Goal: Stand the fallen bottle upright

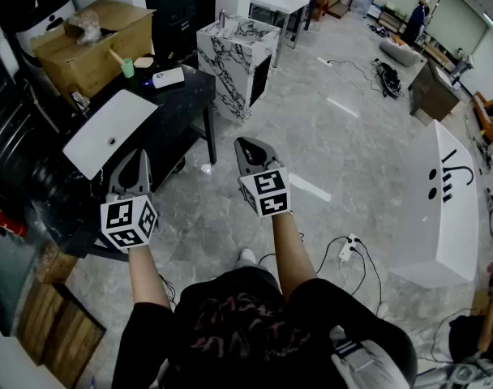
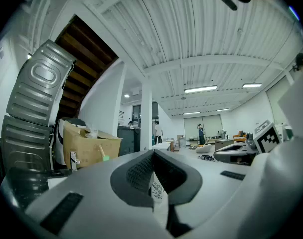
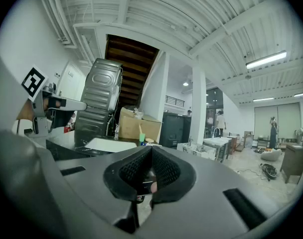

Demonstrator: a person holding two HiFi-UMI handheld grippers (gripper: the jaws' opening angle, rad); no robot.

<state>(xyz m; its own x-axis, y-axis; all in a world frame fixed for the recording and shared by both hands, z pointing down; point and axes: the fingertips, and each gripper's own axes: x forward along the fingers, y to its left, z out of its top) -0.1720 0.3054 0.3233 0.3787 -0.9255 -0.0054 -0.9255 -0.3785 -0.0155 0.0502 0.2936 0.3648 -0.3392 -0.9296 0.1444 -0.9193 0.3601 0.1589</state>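
Observation:
No bottle shows plainly. A white oblong thing (image 1: 167, 77) with a blue end lies flat on the black table (image 1: 194, 96), beside a green cup (image 1: 127, 67); whether it is the bottle I cannot tell. My left gripper (image 1: 138, 154) (image 2: 152, 156) is held level near the table's front corner, jaws together and empty. My right gripper (image 1: 245, 143) (image 3: 150, 151) hovers over the floor to the right of the table, its jaws also closed on nothing. Both are well short of the white thing.
A white basin (image 1: 109, 132) lies on the table's near end and an open cardboard box (image 1: 92, 43) stands behind. A marble block (image 1: 234, 51) stands past the table. A long white counter (image 1: 453, 209) is at right, with cables (image 1: 348, 254) on the floor.

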